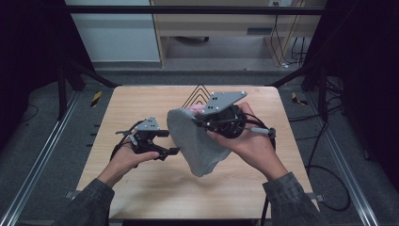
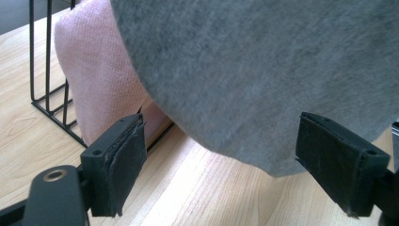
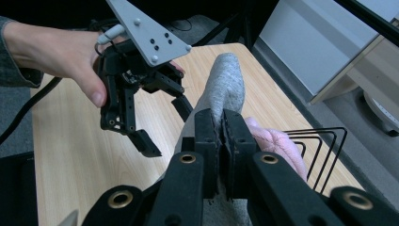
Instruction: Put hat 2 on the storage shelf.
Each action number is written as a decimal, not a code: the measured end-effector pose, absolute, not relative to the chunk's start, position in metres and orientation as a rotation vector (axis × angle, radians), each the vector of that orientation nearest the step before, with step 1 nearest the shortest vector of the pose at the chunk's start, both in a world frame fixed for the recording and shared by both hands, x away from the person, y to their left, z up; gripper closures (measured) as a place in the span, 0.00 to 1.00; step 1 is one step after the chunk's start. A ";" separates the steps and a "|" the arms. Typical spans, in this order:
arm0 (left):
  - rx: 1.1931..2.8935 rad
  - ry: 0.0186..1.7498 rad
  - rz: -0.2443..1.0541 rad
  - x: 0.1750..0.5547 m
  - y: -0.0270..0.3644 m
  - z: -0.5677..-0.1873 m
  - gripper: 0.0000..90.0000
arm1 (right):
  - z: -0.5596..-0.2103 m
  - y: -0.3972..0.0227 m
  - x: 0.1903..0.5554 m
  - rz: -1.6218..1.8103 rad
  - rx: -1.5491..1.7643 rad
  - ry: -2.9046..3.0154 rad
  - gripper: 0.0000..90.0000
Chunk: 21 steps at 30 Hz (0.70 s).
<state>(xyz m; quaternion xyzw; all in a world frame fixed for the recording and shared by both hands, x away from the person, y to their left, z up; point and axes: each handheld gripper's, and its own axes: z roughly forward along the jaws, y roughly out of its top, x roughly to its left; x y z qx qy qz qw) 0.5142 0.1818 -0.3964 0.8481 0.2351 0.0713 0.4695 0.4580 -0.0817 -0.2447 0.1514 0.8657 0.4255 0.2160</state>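
Evidently, the soft grey knitted cloth (image 1: 195, 141) is held up above the pale wooden surface (image 1: 141, 188), pinched in the right tongs (image 3: 221, 136), whose jaws are pressed together on it. The left tongs (image 1: 170, 142) are spread apart just beside its hanging end, with nothing gripped. The cloth is judged lifted but not yet placed beside the pink textured cloth (image 2: 94, 84) in the black wire rack (image 2: 47, 94).

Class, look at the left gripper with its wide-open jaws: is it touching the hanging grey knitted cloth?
Apart. In the right gripper view, bare table shows between the left gripper and the grey knitted cloth; the left gripper view shows its pads clear of the fabric.
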 end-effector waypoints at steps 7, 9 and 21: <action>2.064 0.553 0.127 0.521 0.175 -0.399 0.38 | -0.249 -0.081 0.458 1.184 0.427 2.404 0.96; 2.088 0.526 0.144 0.521 0.171 -0.400 0.53 | -0.252 -0.081 0.460 1.187 0.436 2.405 0.96; 2.156 0.482 0.244 0.511 0.168 -0.373 0.95 | -0.272 -0.112 0.472 1.144 0.602 2.378 0.96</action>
